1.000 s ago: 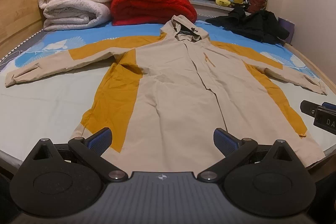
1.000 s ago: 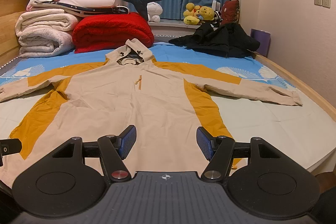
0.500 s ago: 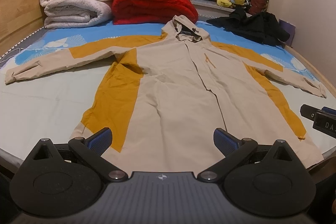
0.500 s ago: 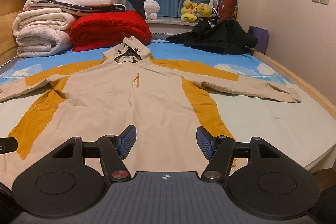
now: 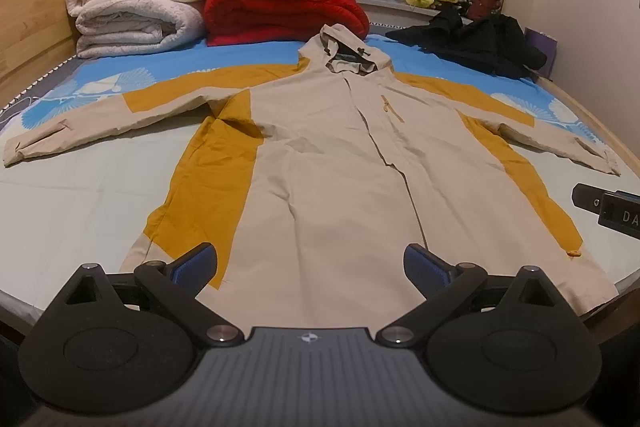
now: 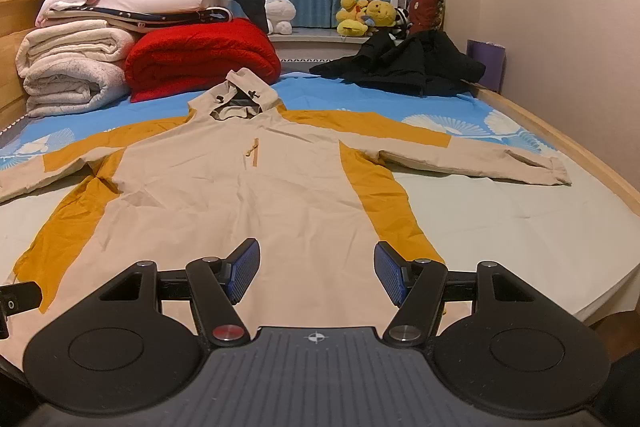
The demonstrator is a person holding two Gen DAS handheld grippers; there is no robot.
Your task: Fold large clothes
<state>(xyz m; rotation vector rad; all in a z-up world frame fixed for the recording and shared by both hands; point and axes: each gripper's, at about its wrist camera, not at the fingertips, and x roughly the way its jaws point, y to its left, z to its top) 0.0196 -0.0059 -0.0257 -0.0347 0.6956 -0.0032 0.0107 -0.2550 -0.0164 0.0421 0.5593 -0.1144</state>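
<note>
Fingers of the left gripper (image 5: 310, 267) and right gripper (image 6: 316, 272) stood apart, empty, above the hem of the beige-and-mustard hooded fabric jacket (image 5: 332, 163) spread flat on the bed (image 6: 500, 227). Pinching only 1 layer could drag it askew.

We see our left gripper (image 5: 310, 269) as matte black linkage arms ending in 2 blue ribbed pads (image 5: 195, 264), each arm pinned by a round silver screw. Behind them sit 2 black round housings with recessed discs, and between these a grey ribbed plate bearing a small white crosshair mark. Our right gripper (image 6: 316, 273) is built the same — blue textured pads (image 6: 243, 269), black arms, grey ribbed plate — but 1 of its pivot screws is red, the other silver.
</note>
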